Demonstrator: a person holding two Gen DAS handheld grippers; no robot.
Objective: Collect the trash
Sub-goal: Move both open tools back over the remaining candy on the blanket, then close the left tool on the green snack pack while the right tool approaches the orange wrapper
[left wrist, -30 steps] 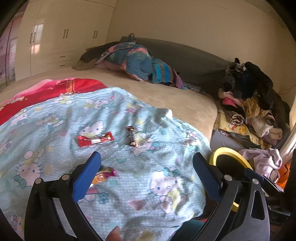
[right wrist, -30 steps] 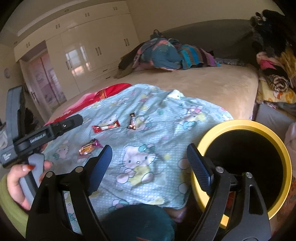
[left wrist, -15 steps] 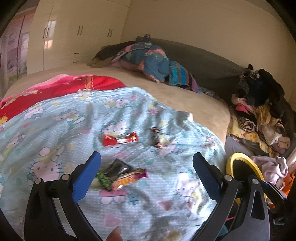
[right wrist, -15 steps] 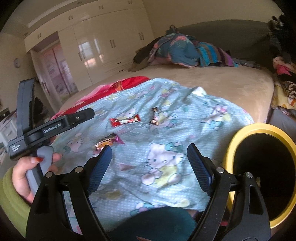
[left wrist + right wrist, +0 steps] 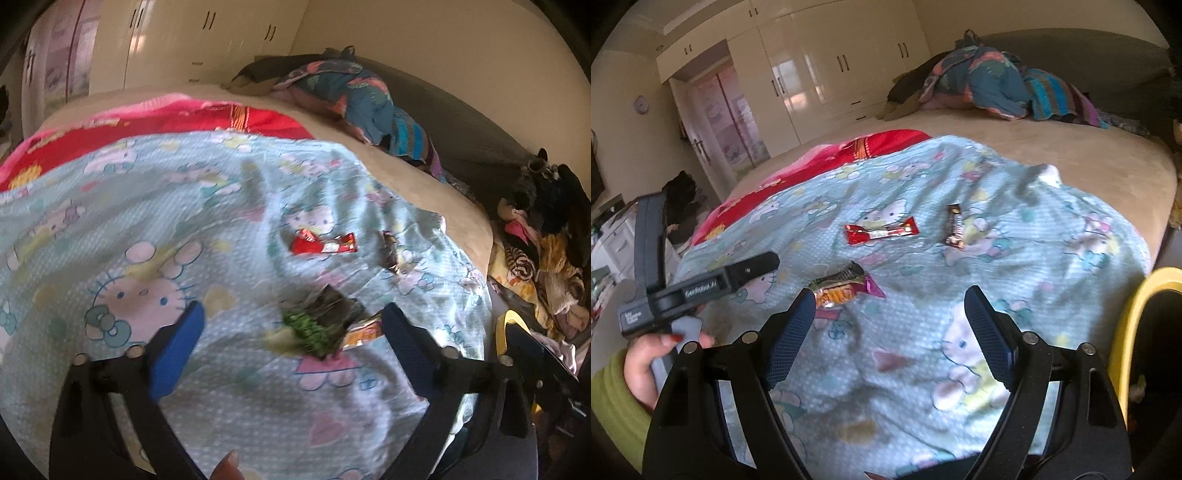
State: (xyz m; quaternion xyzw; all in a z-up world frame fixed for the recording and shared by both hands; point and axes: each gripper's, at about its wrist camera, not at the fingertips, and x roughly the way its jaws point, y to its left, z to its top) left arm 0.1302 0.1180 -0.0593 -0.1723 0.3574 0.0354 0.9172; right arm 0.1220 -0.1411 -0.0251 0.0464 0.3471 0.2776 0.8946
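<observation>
Note the left claw [image 5: 291,314] closing above the light-blue blanket [image 5: 147,229], with the crumpled wrapper [image 5: 325,325] between its jaws, close to the right-hand pad and not yet pressed. Read the right claw [image 5: 890,297] as wide open and holding nothing, with the same wrapper just beyond its left fingertip. Treat this green, dark and orange wrapper (one piece or two, impossible to tell) as very light, thin, crinkly and somewhat slick. Expect collapse under the pads rather than resistance. Take hold across the bunched dark middle, not at a loose foil end likely to slip. Avoid pinching the soft, wrinkled blanket together with it. Farther on, find the red wrapper [image 5: 323,243] lying flat and, near it to the right, a small dark wrapper [image 5: 389,251]. Judge both equally light, and harder to lift for lack of a raised fold. Use the open stretch of blanket around all three for the approach. Mind the bed edge at the right, with the yellow-rimmed bin [image 5: 1137,302] just below it. Beyond, allow for bare beige mattress [image 5: 1071,155], a heap of bedding [image 5: 979,81] at the far end and a clothes pile [image 5: 546,258] at the far right.
</observation>
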